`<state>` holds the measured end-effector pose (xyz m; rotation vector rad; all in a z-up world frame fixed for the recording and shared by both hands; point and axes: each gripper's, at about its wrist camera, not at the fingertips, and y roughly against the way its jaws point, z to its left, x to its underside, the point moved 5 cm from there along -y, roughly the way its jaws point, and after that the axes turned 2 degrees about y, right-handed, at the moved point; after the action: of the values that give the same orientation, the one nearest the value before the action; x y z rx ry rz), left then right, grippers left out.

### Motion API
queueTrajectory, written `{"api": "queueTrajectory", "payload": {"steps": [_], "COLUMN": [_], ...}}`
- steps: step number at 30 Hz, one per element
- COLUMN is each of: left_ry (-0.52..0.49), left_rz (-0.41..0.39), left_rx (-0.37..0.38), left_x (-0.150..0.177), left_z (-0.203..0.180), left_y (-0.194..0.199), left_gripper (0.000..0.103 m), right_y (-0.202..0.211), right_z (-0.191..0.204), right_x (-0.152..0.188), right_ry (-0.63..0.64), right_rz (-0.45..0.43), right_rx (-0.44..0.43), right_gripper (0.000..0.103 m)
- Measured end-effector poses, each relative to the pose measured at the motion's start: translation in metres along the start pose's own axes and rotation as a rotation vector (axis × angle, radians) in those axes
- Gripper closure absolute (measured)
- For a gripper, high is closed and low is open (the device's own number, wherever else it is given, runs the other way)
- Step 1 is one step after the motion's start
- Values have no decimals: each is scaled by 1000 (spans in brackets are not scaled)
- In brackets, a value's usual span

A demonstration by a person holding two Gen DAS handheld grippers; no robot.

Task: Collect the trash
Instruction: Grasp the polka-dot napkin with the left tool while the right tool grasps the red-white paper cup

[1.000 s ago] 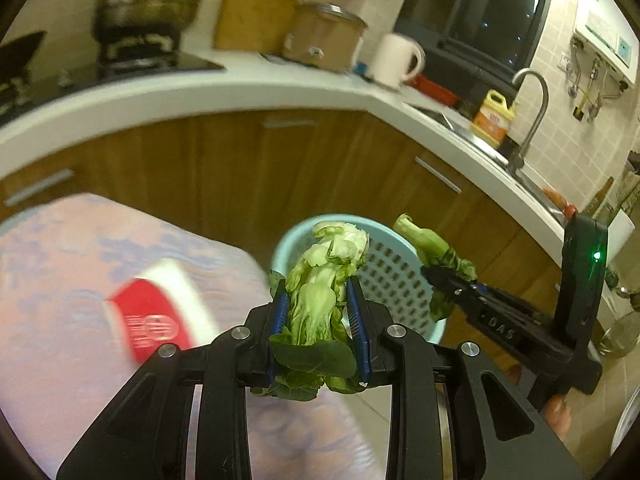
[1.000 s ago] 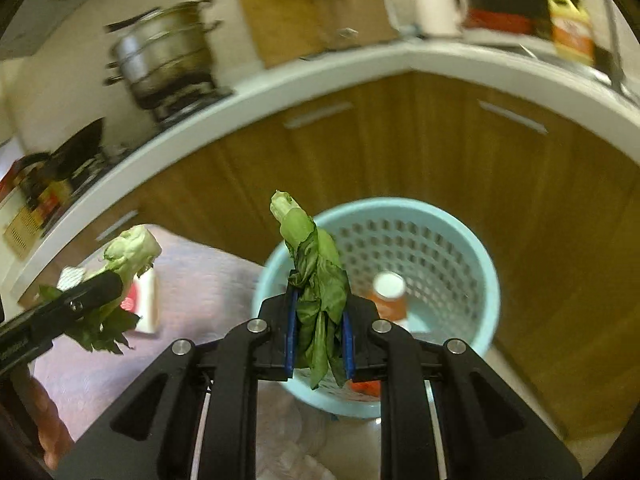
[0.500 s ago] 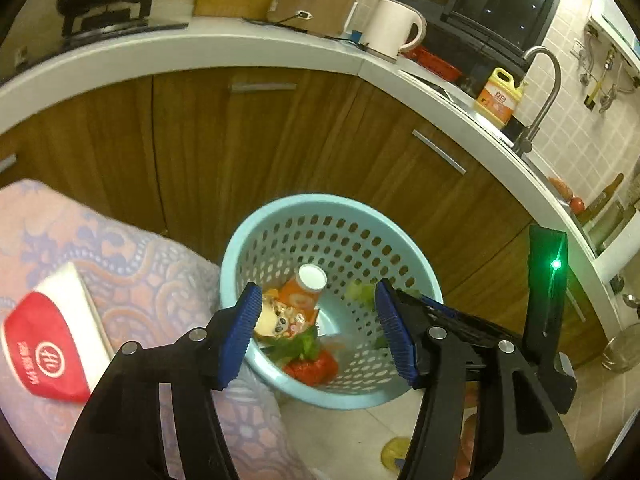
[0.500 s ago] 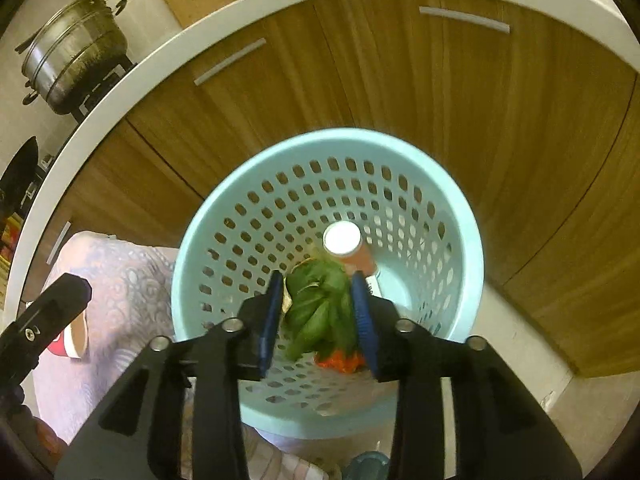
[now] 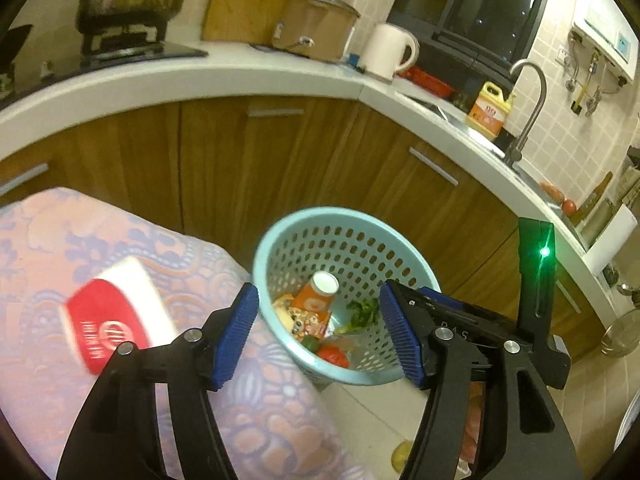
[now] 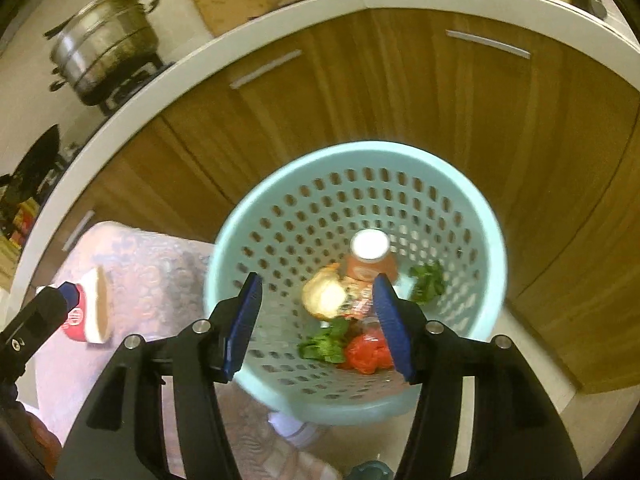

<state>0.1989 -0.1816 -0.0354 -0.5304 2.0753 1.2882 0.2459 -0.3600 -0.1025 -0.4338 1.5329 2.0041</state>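
A light-blue perforated basket [image 5: 280, 232] [image 6: 360, 150] stands on the floor below both grippers. Inside lie leafy greens [image 6: 326, 344] [image 5: 362, 312], an orange cup with a white lid [image 6: 370, 256] [image 5: 320, 296], a red wrapper [image 6: 366, 354] and other scraps. Over the basket's near rim my left gripper [image 5: 318, 300] is opening, nothing between its blue pads. My right gripper [image 6: 318, 284] is also opening above the basket, with nothing in it; its black body with a green light [image 5: 540, 264] shows at the right of the left wrist view.
A red-and-white paper cup [image 5: 112, 320] [image 6: 94, 308] lies on the patterned pink cloth [image 5: 60, 248] left of the basket. Wooden cabinets [image 6: 440, 92] curve behind, under a white counter [image 5: 240, 76] with a pot, kettle and sink tap. Small scraps lie on the floor tiles [image 5: 402, 454].
A second ago each gripper was shut on a bunch of greens. Both have opened and the greens now lie in the basket. The right gripper has sunk toward the basket.
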Motion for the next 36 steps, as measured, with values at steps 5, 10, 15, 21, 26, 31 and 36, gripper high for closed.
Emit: {"api": "queueTrajectory", "payload": {"steps": [5,10,15,21,26,31,36], "left_ry": [25,53,87,216,345,456,486], "left_rz": [-71,-150,-213,-236,-256,-264,-207], "left_rx": [-19,-69,-147,-290,-381,-388,-360], "left_x": [-10,-18,-14,4,19,25,20], "left_z": [21,55,117,209,278,327,350], "left_y": [39,84,135,177,200,203,172], "left_gripper": [39,36,28,28,28,28,28], "right_y": [13,27,35,23,12,3,-14], "right_z": [42,96,140,182,214,226,232], "right_x": [0,6,25,57,64,60,61], "right_ry": [73,164,238,320,358,318,330], "right_rz": [-24,-32,-13,56,65,-28,-3], "right_rx": [-53,-123,-177,-224,-234,-229,-192], "right_gripper": [49,49,49,49,45,16,15]}}
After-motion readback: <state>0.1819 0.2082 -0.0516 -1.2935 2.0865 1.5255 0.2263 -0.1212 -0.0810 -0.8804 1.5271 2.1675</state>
